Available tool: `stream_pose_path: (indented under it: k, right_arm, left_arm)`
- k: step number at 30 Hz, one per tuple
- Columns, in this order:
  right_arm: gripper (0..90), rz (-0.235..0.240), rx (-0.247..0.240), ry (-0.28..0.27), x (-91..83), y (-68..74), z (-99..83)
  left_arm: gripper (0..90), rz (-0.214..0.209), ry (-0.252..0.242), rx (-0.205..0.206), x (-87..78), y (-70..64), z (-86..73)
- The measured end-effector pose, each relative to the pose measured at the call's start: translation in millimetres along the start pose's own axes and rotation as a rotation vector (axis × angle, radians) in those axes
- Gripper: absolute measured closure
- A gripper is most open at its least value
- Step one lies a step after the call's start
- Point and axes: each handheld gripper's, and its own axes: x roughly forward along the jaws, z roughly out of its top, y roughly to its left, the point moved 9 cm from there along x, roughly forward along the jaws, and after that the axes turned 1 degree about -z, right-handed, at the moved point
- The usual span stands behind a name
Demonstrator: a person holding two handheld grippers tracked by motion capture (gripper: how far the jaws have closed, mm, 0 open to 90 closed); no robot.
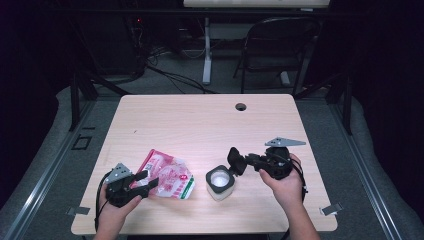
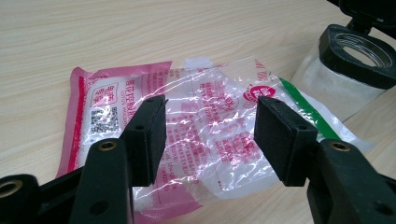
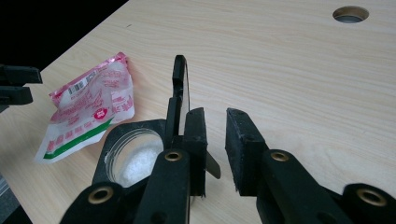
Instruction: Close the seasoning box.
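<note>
A pink and clear plastic bag lies flat on the table, mostly empty, with some white grains in its pink end. My left gripper hovers open over the bag, one jaw to each side of it. To the bag's right stands a small square jar with a black rim and white powder inside. Its black flip lid stands up. My right gripper is just beside the lid, its jaws a little apart; the lid sits outside its left jaw.
The wooden table has a round cable hole near its far edge. Beyond the table stand a folding chair and a white desk leg. The far half of the tabletop is bare wood.
</note>
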Motion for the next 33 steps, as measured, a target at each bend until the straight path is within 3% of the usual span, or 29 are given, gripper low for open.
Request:
stream_pose_path:
  k: [33]
  right_arm:
    - [79.3, 0.013, -0.013, -0.014, -3.7, 6.9, 3.9]
  left_arm:
    - [43.8, 0.016, -0.015, -0.018, -1.8, 4.9, 0.5]
